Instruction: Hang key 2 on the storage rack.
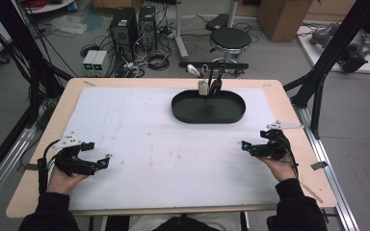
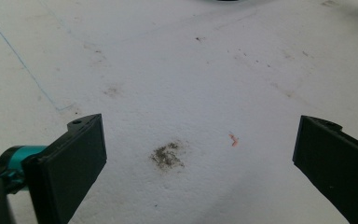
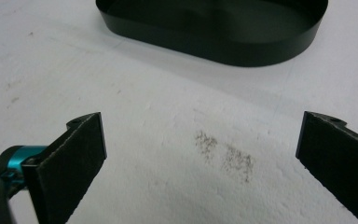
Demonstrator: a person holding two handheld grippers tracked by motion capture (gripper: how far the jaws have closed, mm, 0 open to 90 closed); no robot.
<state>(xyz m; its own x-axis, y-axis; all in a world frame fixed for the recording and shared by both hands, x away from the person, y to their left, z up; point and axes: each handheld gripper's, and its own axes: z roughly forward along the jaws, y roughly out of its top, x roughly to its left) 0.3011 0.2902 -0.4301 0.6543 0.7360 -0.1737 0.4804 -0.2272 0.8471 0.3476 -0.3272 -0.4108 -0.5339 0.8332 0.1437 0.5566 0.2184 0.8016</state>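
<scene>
A black oval tray (image 1: 180,111) sits at the back centre of the white mat (image 1: 139,125); its inside looks bare. Several utensils (image 1: 207,79) stand bunched at its far rim. My left gripper (image 1: 99,154) is held low over the mat's front left and is open, with bare stained mat between its jaws in the left gripper view (image 2: 198,158). At the front right my right gripper (image 1: 253,139) is open too. In the right gripper view (image 3: 200,154) its jaws are wide apart, pointing toward the tray's near wall (image 3: 205,46), well short of it.
The mat covers most of a wooden table (image 1: 289,115). Dark smudges (image 2: 168,155) and a small orange fleck (image 2: 233,139) mark the mat. Behind the table are a black stool (image 1: 230,39), computer towers (image 1: 132,29) and cables on the floor. Black frame struts (image 1: 318,82) stand at the right.
</scene>
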